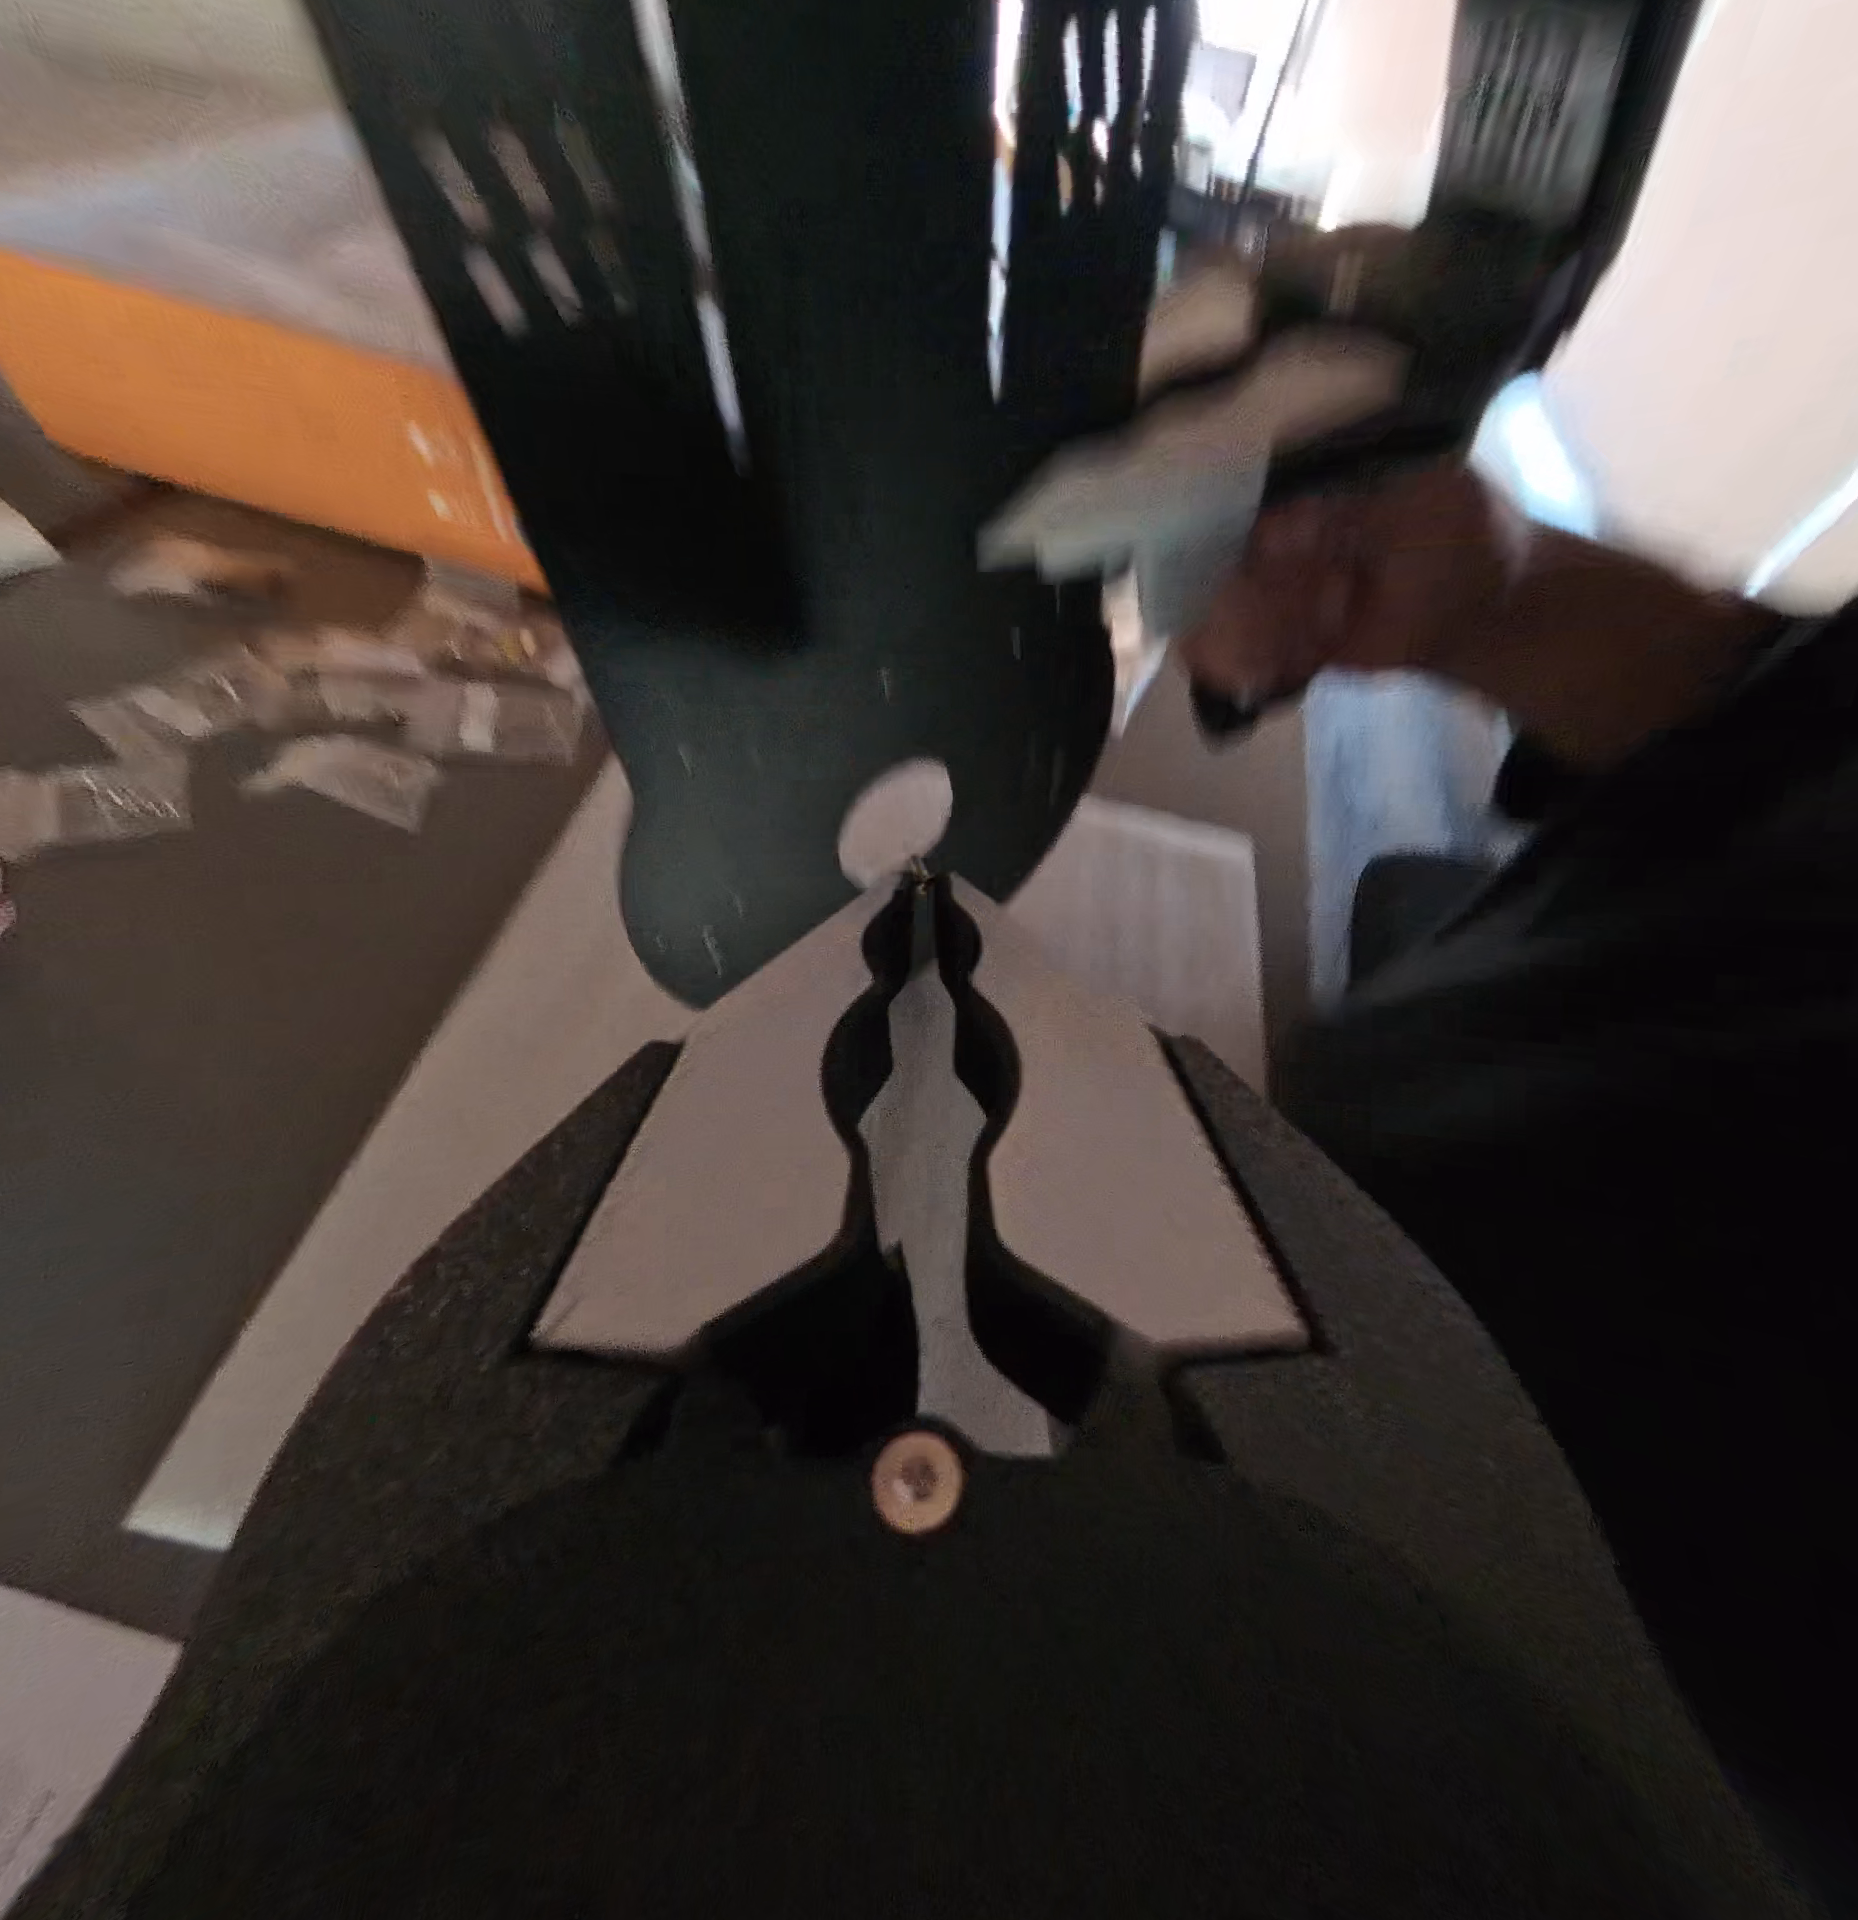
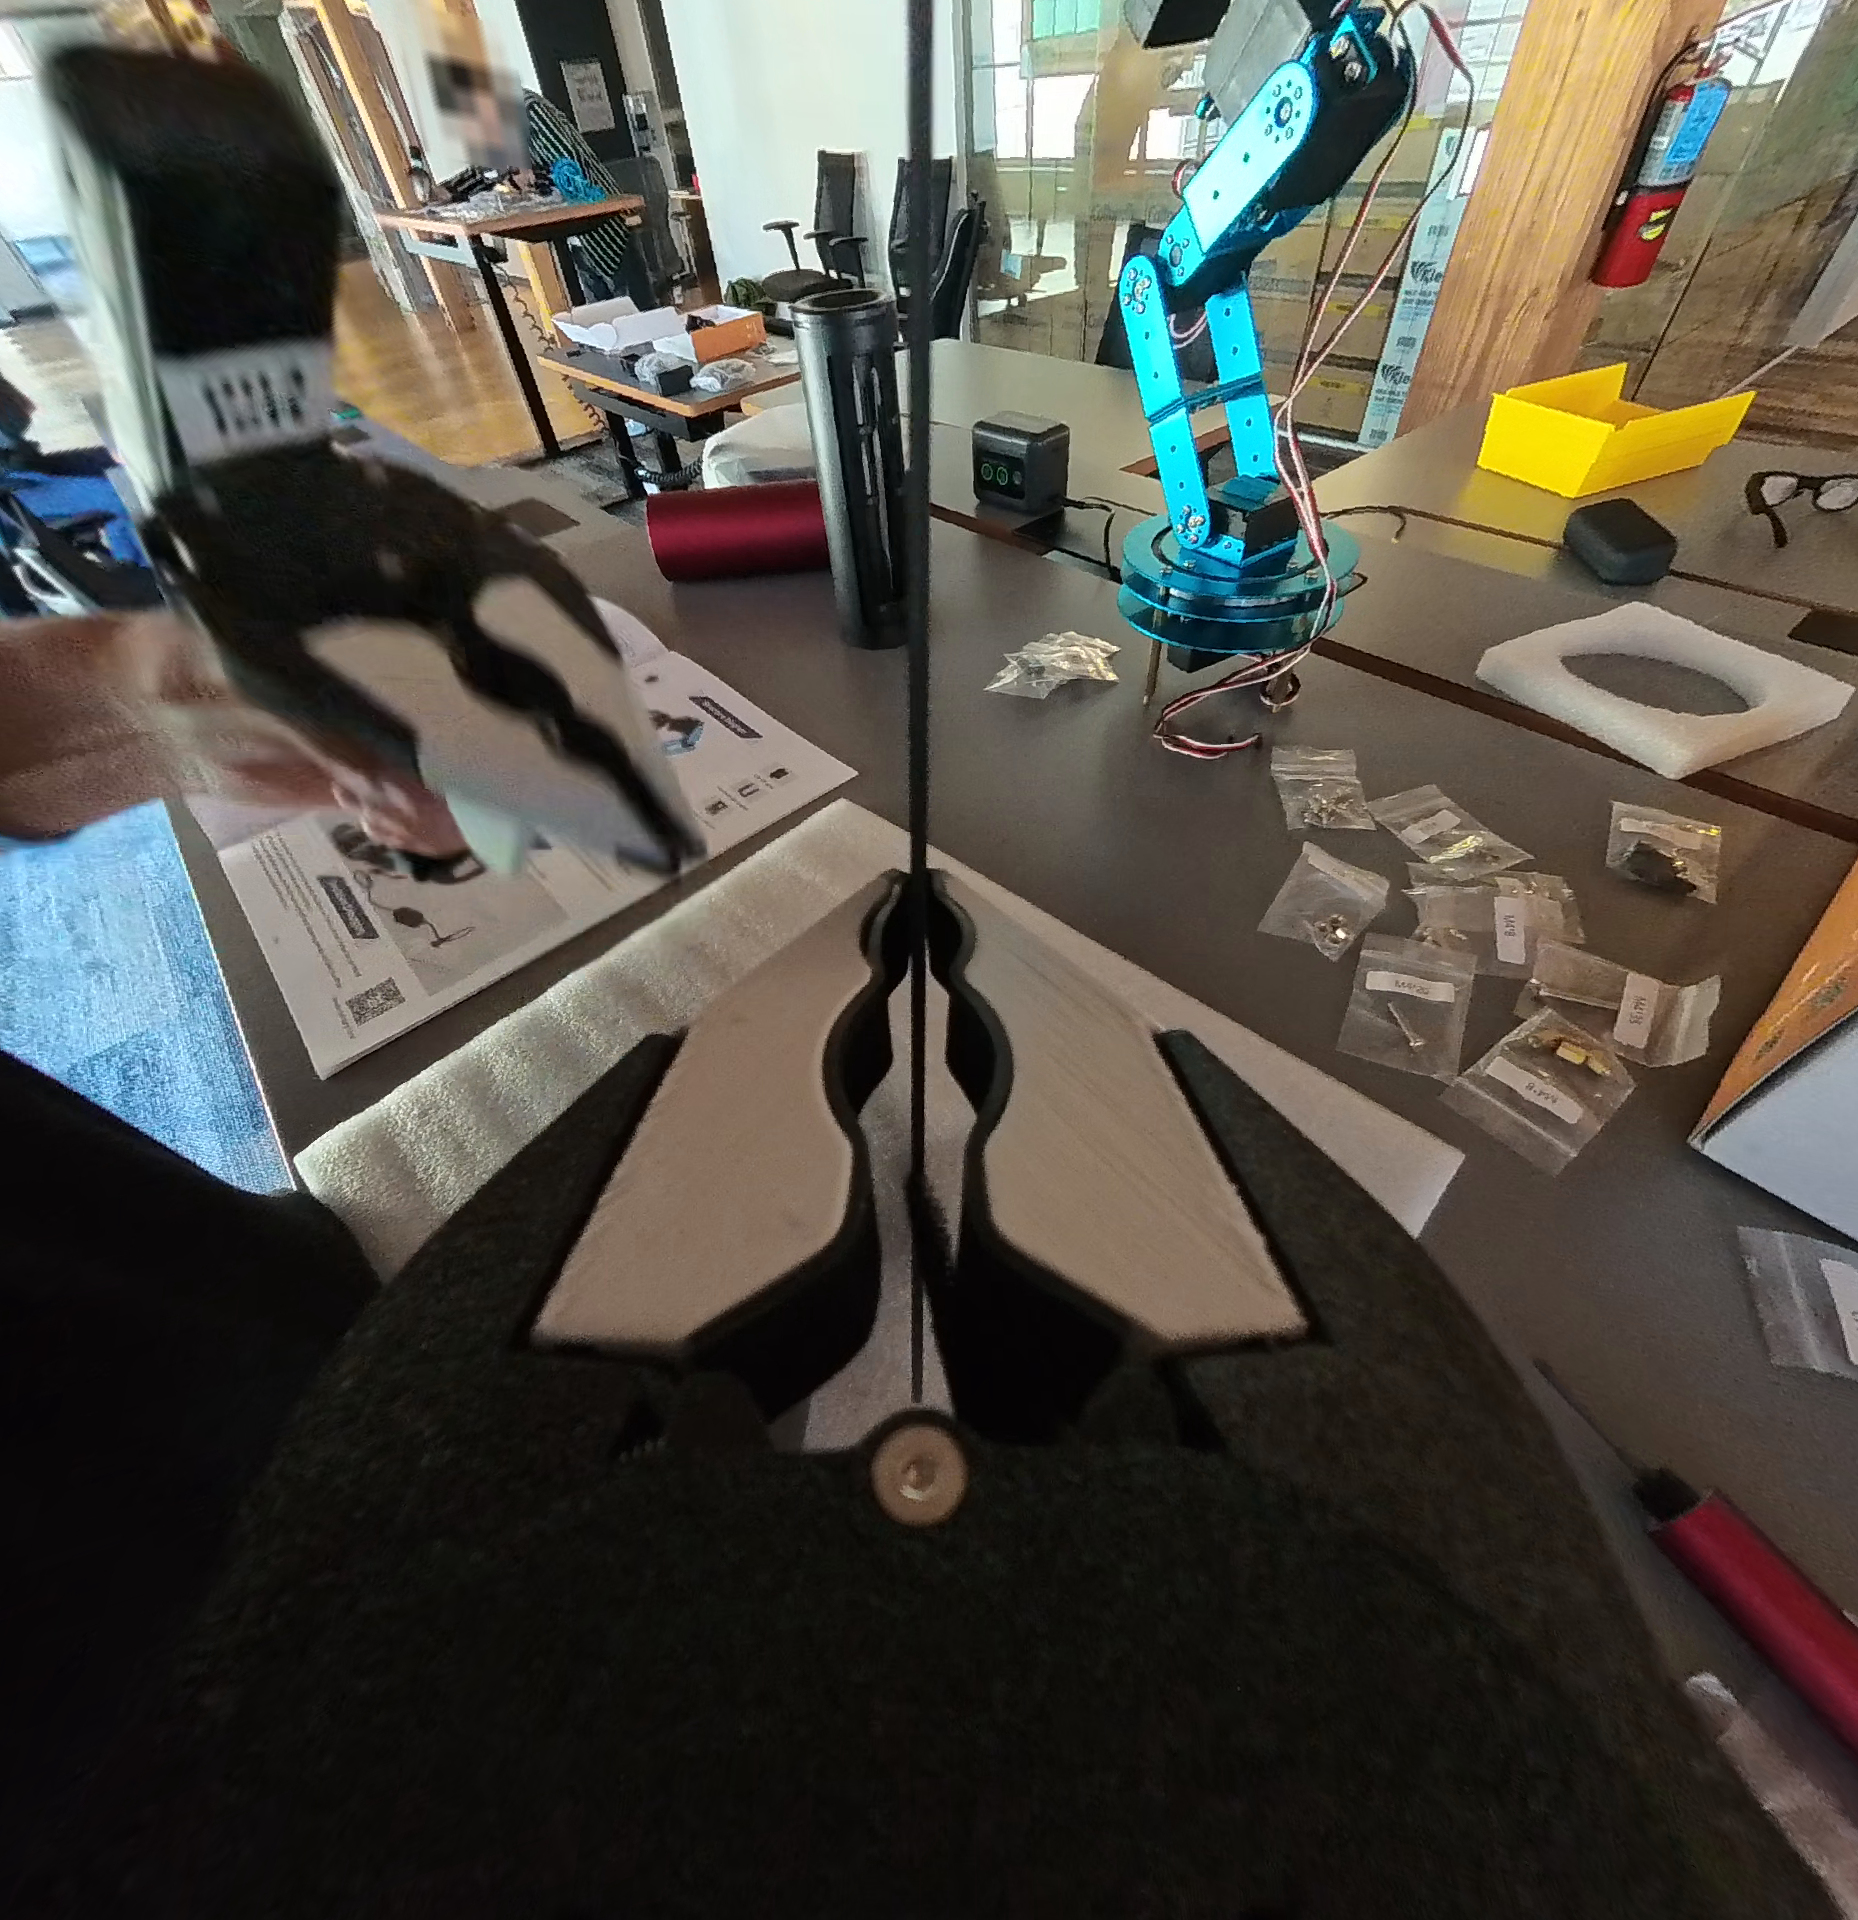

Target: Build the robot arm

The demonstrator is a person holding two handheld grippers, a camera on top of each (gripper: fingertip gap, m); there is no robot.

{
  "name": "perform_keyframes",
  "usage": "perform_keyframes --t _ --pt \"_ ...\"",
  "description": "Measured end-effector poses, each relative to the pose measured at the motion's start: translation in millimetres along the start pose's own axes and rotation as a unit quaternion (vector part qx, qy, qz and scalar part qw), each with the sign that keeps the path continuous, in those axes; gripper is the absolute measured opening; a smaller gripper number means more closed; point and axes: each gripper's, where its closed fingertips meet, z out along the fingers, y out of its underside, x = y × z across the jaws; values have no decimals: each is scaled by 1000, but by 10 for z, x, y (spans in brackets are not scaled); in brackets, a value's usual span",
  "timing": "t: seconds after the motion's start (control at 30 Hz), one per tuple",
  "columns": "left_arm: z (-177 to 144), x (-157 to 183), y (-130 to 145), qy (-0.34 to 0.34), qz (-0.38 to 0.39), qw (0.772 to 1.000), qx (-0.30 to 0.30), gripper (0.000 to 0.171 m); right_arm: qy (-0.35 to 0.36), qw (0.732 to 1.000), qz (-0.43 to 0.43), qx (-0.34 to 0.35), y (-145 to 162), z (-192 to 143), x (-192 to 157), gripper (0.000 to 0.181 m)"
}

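Observation:
My right gripper (image 2: pixel 917 883) is shut on a thin black flat plate (image 2: pixel 917 520), seen edge-on as a vertical line in the right wrist view. In the left wrist view the same plate (image 1: pixel 800 623) faces me, with slots and a round hole (image 1: pixel 897 821) near its lower edge. My left gripper (image 1: pixel 923 894) is shut on a tiny metal screw-like piece (image 1: pixel 920 881), its tip right at the hole's lower rim. The left gripper (image 2: pixel 676 847) shows blurred at the left of the right wrist view. The right gripper (image 1: pixel 1112 499) and the hand (image 1: pixel 1403 592) holding it show blurred at the upper right.
On the dark table stand a blue robot arm (image 2: pixel 1216 364), several small bags of screws (image 2: pixel 1476 935), a white foam sheet (image 2: pixel 592 1039), an open booklet (image 2: pixel 405 935), a foam ring (image 2: pixel 1663 686), an orange box (image 2: pixel 1818 997), black (image 2: pixel 857 468) and red tubes (image 2: pixel 738 530), and a red-handled tool (image 2: pixel 1777 1600). Across from one pair of fingers to the other is roughly 8 cm.

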Motion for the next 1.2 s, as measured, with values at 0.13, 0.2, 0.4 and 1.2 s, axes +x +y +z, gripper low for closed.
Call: perform_keyframes --t 0.13,0.2,0.4,1.2 --pt "-256 -145 -735 1 -52 997 57 0 -2 1000 -2 -3 -2 6 -9 1" --pt "-331 -231 -975 2 -62 996 62 0 -1 1000 -4 -4 -5 14 -6 1" --pt "-406 -420 -1323 11 -53 997 55 0 5 1000 2 -1 -5 15 28 1" --pt "-370 -602 -1451 48 34 998 7 0 -2 1000 -17 -7 -12 35 -16 1"
